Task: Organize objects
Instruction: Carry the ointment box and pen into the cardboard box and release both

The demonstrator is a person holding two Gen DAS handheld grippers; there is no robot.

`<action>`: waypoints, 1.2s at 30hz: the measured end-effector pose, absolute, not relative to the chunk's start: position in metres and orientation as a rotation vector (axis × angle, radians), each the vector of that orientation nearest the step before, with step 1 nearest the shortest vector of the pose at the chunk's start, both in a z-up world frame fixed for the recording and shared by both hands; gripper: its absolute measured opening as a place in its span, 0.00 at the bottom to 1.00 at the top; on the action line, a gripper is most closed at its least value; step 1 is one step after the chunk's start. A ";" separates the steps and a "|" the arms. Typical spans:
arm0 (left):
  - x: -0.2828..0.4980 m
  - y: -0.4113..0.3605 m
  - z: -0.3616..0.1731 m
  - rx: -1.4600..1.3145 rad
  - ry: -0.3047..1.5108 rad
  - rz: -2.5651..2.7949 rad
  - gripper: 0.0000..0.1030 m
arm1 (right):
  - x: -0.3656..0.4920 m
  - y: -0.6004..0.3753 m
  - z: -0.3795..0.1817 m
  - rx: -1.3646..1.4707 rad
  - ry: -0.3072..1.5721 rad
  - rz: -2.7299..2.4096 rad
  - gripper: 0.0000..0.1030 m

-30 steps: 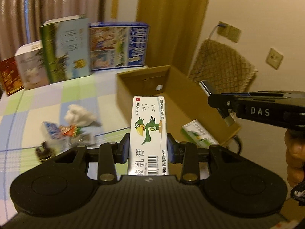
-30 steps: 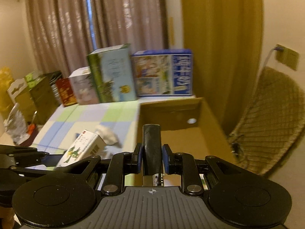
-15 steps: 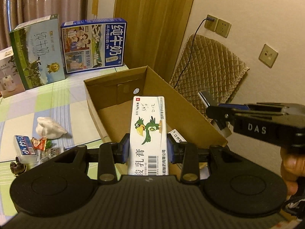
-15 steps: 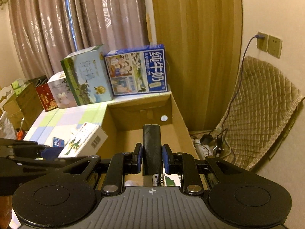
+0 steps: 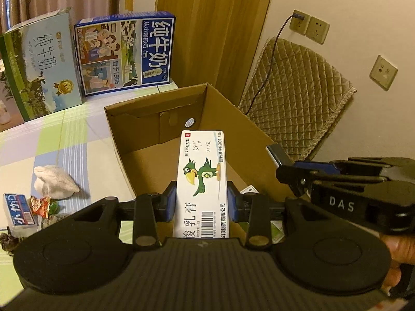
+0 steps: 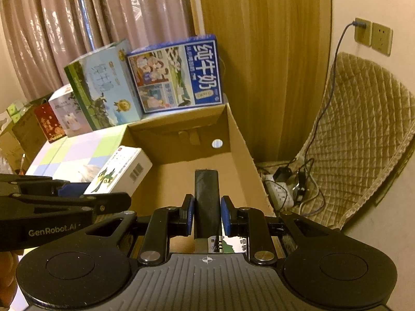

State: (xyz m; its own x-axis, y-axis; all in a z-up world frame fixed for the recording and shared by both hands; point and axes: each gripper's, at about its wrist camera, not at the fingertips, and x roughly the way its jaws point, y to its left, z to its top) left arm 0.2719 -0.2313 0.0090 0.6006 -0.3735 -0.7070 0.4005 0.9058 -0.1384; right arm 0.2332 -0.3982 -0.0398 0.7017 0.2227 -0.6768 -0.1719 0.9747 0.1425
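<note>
The left gripper (image 5: 201,204) pinches a long white cardboard ointment carton printed with a green parrot (image 5: 203,176) between its blue pads, gripping the two narrow long sides near the barcode end, so most of the carton juts forward over the open brown corrugated cardboard box (image 5: 166,108) and hangs above the box's near half. The carton looks light and fairly stiff, but its thin walls would probably dent under a hard squeeze; the smooth printed faces could slip, so a hold across the narrow sides close to the middle seems soundest. The right gripper (image 6: 207,217) is clamped on a slim dark rectangular bar-shaped object (image 6: 206,194) whose material cannot be told; it points into the same box, over its near right part. It appears rigid and narrow, likely to pivot if gripped only at one end. Inside the box, at its near edge, part of a small green-and-white packet (image 5: 248,189) shows. Left of the box, on the checked tablecloth (image 5: 52,140), lie a crumpled white cloth (image 5: 55,182) and a small blue-and-white packet (image 5: 20,212).
</note>
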 end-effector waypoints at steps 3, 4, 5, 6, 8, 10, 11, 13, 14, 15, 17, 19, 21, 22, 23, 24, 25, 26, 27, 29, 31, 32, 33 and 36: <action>0.281 -0.234 0.002 0.031 0.806 -0.450 0.32 | 0.239 -0.400 -0.046 0.073 0.774 0.214 0.18; 0.284 -0.235 0.000 0.030 0.799 -0.440 0.32 | 0.241 -0.400 -0.048 0.074 0.778 0.212 0.18; 0.285 -0.234 0.000 0.024 0.794 -0.436 0.33 | 0.243 -0.401 -0.049 0.076 0.780 0.211 0.18; 0.287 -0.232 -0.001 0.014 0.793 -0.433 0.36 | 0.243 -0.401 -0.050 0.077 0.783 0.210 0.18; 0.288 -0.226 0.000 0.003 0.784 -0.425 0.37 | 0.244 -0.401 -0.052 0.076 0.787 0.212 0.18; 0.287 -0.221 0.001 -0.004 0.781 -0.416 0.37 | 0.246 -0.400 -0.054 0.077 0.794 0.217 0.18; 0.286 -0.217 0.001 -0.008 0.781 -0.413 0.37 | 0.247 -0.400 -0.056 0.078 0.797 0.218 0.18; 0.284 -0.212 0.004 -0.012 0.779 -0.406 0.37 | 0.248 -0.397 -0.058 0.082 0.803 0.222 0.18; 0.284 -0.208 0.005 -0.017 0.778 -0.403 0.37 | 0.248 -0.395 -0.059 0.086 0.805 0.225 0.18; 0.283 -0.206 0.006 -0.021 0.777 -0.401 0.37 | 0.249 -0.393 -0.059 0.089 0.806 0.228 0.18; 0.281 -0.201 0.009 -0.024 0.774 -0.396 0.37 | 0.250 -0.390 -0.059 0.096 0.801 0.238 0.19; 0.281 -0.196 0.012 -0.027 0.773 -0.389 0.37 | 0.251 -0.389 -0.058 0.124 0.782 0.260 0.19; 0.279 -0.192 0.014 -0.025 0.774 -0.382 0.37 | 0.251 -0.389 -0.056 0.143 0.769 0.254 0.29; 0.278 -0.189 0.014 -0.026 0.773 -0.379 0.38 | 0.250 -0.389 -0.054 0.148 0.758 0.247 0.42; 0.277 -0.187 0.015 -0.030 0.774 -0.377 0.41 | 0.247 -0.389 -0.052 0.150 0.748 0.243 0.45; 0.275 -0.184 0.016 -0.034 0.773 -0.373 0.43 | 0.245 -0.390 -0.049 0.152 0.742 0.243 0.47; 0.274 -0.181 0.017 -0.036 0.772 -0.367 0.44 | 0.243 -0.390 -0.047 0.153 0.742 0.244 0.47; 0.271 -0.179 0.017 -0.037 0.774 -0.363 0.44 | 0.240 -0.390 -0.045 0.153 0.741 0.245 0.47; 0.269 -0.176 0.018 -0.039 0.774 -0.359 0.45 | 0.237 -0.390 -0.042 0.154 0.737 0.246 0.47; 0.262 -0.170 0.019 -0.040 0.776 -0.352 0.47 | 0.229 -0.389 -0.037 0.155 0.729 0.244 0.47; 0.254 -0.164 0.022 -0.038 0.773 -0.343 0.49 | 0.220 -0.388 -0.029 0.161 0.720 0.243 0.47; 0.249 -0.161 0.024 -0.038 0.772 -0.340 0.50 | 0.215 -0.386 -0.026 0.164 0.715 0.245 0.47; 0.244 -0.157 0.025 -0.040 0.772 -0.336 0.52 | 0.210 -0.384 -0.022 0.165 0.708 0.250 0.47; 0.227 -0.142 0.030 -0.055 0.768 -0.316 0.58 | 0.192 -0.373 -0.011 0.161 0.691 0.268 0.49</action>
State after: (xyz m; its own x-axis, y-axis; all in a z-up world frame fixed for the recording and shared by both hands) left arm 0.2267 -0.1423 0.0300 0.6746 -0.3002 -0.6744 0.2605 0.9516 -0.1630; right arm 0.1924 -0.3735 -0.0110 0.7381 0.2962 -0.6061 -0.1902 0.9534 0.2343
